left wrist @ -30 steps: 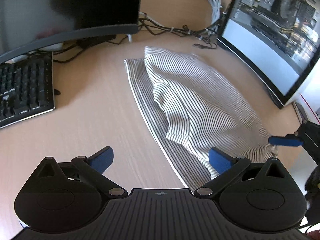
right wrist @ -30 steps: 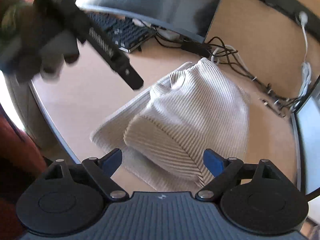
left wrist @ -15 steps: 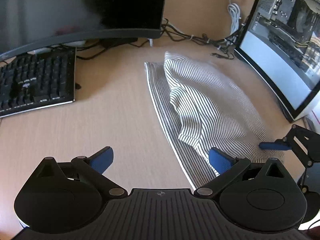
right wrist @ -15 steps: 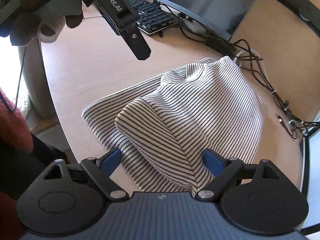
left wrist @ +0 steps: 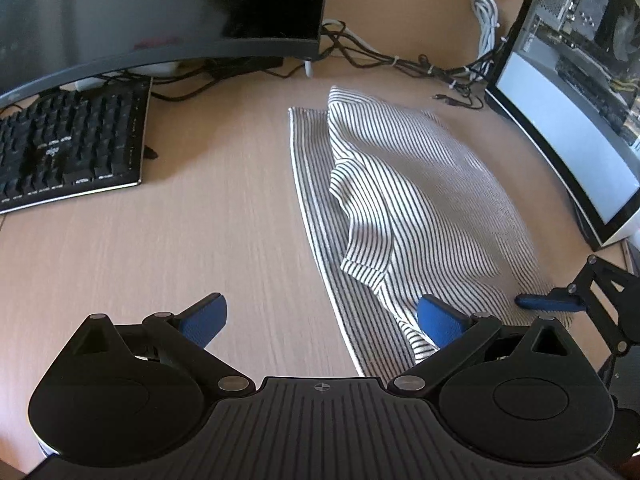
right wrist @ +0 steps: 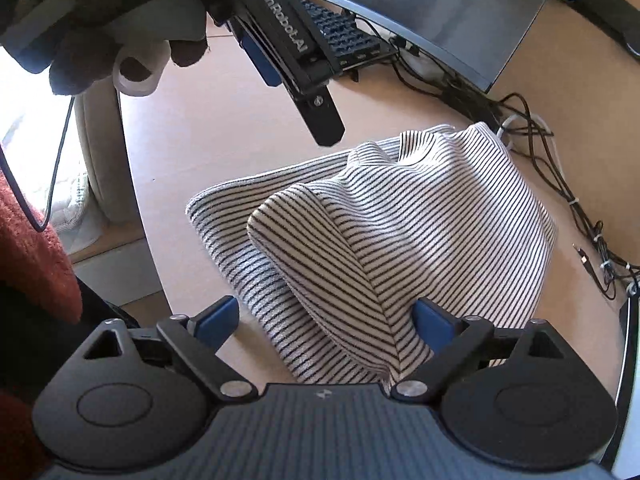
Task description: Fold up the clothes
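A black-and-white striped garment lies on the wooden desk, with one side folded over into a raised hump. My left gripper is open low over the desk. Its right finger sits over the garment's near corner and its left finger over bare wood. My right gripper is open, with the folded hump's near end lying between its wide jaws. One blue fingertip of the right tool shows at the garment's right edge. A gloved hand holds the left tool above the desk.
A black keyboard lies at the left under a curved monitor. A second screen stands to the right. Cables run along the back. The desk's rounded edge is near, with red fabric beyond it.
The left view has swung left, showing more of the keyboard. The right gripper has come in lower and closer over the garment's fold. Both stay open, and the garment's shape is unchanged.
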### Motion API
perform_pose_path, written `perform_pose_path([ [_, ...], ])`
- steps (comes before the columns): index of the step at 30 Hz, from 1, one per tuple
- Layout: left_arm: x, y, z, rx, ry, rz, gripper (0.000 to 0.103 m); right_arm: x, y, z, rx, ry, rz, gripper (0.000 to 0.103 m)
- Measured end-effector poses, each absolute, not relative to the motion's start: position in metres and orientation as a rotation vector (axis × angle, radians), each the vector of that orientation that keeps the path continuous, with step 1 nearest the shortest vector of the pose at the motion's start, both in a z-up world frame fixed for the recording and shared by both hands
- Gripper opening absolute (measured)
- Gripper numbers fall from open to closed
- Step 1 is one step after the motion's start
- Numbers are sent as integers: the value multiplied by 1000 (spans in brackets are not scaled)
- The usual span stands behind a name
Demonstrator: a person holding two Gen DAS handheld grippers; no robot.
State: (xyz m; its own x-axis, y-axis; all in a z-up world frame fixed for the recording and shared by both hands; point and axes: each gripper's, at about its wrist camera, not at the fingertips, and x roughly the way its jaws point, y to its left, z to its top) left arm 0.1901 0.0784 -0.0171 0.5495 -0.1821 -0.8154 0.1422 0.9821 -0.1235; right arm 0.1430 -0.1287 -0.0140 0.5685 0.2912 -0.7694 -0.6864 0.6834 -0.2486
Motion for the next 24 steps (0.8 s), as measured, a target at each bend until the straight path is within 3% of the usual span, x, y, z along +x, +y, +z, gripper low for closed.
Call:
perform_pose_path([
  [4,190,74,-16,-23,978,-197,103,156,-140,-12,-474,806,563,86],
  [24,167,86,-26,88,1003,-387,103,206,-205,-3,221,977,481,81],
])
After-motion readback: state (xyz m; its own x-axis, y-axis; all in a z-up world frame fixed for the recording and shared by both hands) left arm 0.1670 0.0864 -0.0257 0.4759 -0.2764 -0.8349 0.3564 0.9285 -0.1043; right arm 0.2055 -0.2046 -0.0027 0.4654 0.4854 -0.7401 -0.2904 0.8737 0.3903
